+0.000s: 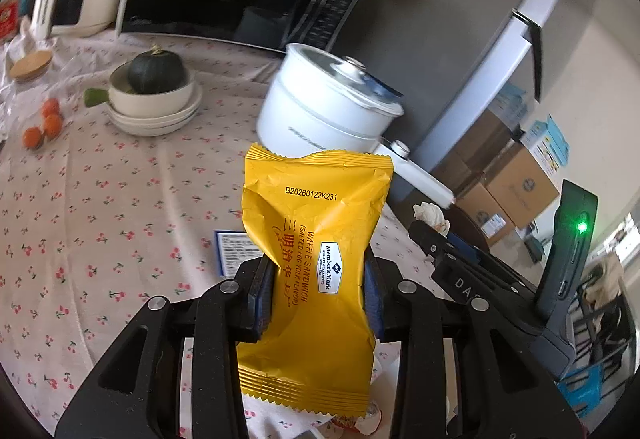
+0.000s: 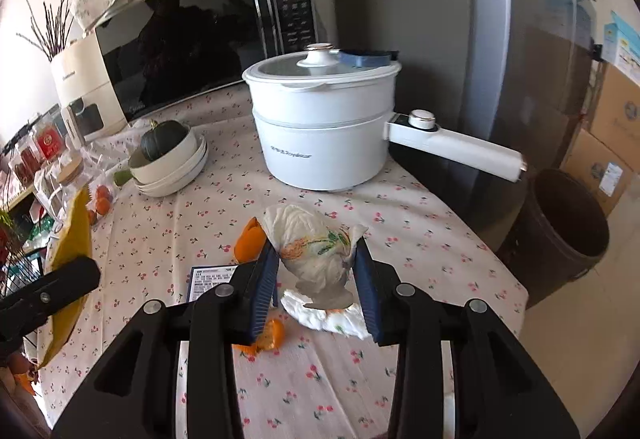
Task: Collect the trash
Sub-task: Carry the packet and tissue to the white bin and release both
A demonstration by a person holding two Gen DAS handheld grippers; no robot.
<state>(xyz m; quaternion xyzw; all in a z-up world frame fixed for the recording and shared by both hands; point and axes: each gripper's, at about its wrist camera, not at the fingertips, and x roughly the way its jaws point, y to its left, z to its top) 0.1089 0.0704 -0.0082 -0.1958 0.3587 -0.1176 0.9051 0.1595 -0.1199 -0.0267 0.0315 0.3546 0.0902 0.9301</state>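
My left gripper [image 1: 320, 279] is shut on a yellow waffle-sandwich wrapper [image 1: 316, 239], which stands upright between the pads above the cherry-print tablecloth [image 1: 100, 199]. My right gripper [image 2: 316, 259] is shut on a crumpled white tissue [image 2: 316, 247] with a printed pattern, held over the cloth. Under it lie another white tissue [image 2: 332, 313] and pieces of orange peel [image 2: 272, 335]. The right gripper with its tissue [image 1: 432, 215] shows at the right of the left wrist view. The wrapper [image 2: 70, 247] and left gripper show at the left edge of the right wrist view.
A white electric pot [image 2: 324, 127] with a long handle stands at the back, before a microwave [image 2: 200, 39]. Stacked bowls [image 2: 176, 167] hold a dark squash. A dark bin [image 2: 560, 231] stands on the floor right of the table, by cardboard boxes [image 2: 612, 143]. A blue-edged printed card [image 2: 212, 275] lies flat.
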